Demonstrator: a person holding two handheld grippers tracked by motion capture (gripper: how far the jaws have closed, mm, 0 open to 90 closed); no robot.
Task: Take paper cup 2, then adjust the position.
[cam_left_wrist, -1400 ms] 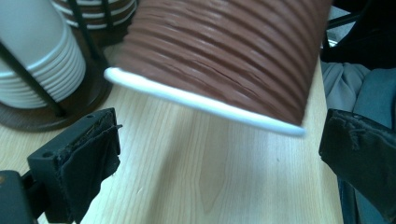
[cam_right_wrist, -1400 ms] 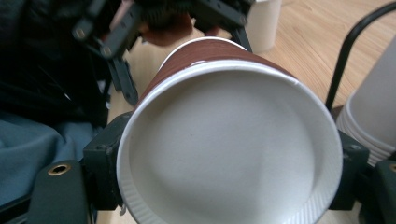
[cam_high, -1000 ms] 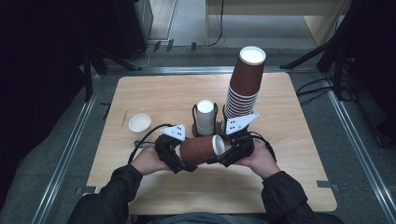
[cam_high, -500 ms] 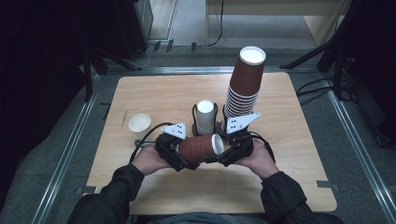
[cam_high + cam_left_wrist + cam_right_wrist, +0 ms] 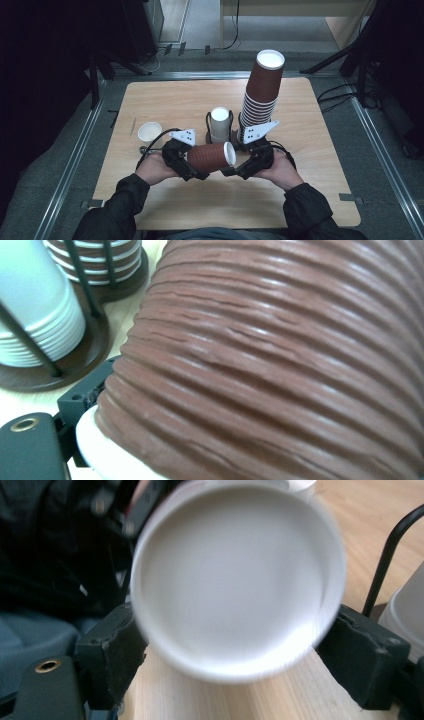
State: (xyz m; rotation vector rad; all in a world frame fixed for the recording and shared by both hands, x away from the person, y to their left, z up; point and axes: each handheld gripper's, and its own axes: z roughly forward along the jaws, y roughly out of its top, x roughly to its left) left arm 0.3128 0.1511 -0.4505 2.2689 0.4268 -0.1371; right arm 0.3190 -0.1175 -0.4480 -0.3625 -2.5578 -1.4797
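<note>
A brown ribbed paper cup point(image 5: 207, 157) point(image 5: 280, 365) lies on its side in the air, just above the table's front half. My left gripper point(image 5: 192, 169) is shut on its narrow end; one of its fingers point(image 5: 82, 397) presses against the cup wall. A white lid point(image 5: 229, 154) point(image 5: 235, 580) covers the cup's wide end, which points right. My right gripper point(image 5: 235, 169) point(image 5: 235, 645) is shut on this lid, one black jaw touching each side of the rim.
A tall leaning stack of brown cups point(image 5: 261, 95) stands behind my right hand. Beside it, a wire holder carries a white stack point(image 5: 219, 125) point(image 5: 35, 315). A small white cup point(image 5: 149, 131) sits at the left of the wooden table point(image 5: 315, 145).
Almost nothing has changed. Both grippers keep their hold, and the cup has shifted only very slightly.
</note>
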